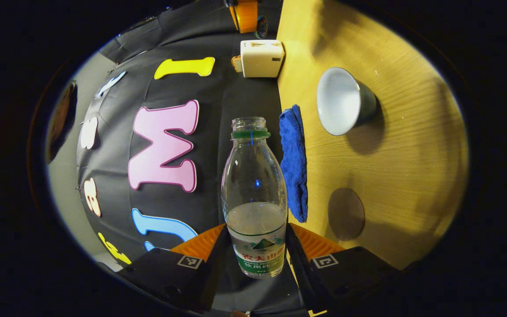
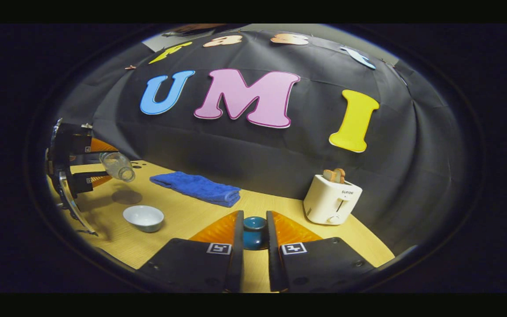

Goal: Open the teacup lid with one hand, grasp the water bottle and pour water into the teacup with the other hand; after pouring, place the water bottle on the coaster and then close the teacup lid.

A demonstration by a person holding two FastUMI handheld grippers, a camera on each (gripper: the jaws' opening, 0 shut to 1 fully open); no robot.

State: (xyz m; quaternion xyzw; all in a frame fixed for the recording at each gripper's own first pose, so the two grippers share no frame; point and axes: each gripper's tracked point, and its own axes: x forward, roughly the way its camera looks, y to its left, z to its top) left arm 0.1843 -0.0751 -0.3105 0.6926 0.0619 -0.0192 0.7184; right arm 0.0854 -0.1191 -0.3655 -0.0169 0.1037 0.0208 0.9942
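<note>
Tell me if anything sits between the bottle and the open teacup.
Nothing visible does. The left gripper holds the water bottle tilted in the air above the table, and the uncovered teacup stands below it with bare tabletop around. The blue towel lies off to the side.

Left gripper view, rolled sideways, looks close along its held bottle (image 1: 255,193); right gripper view looks level across the table (image 2: 183,220). Both share the teacup (image 1: 343,101) and towel (image 2: 197,187).
</note>
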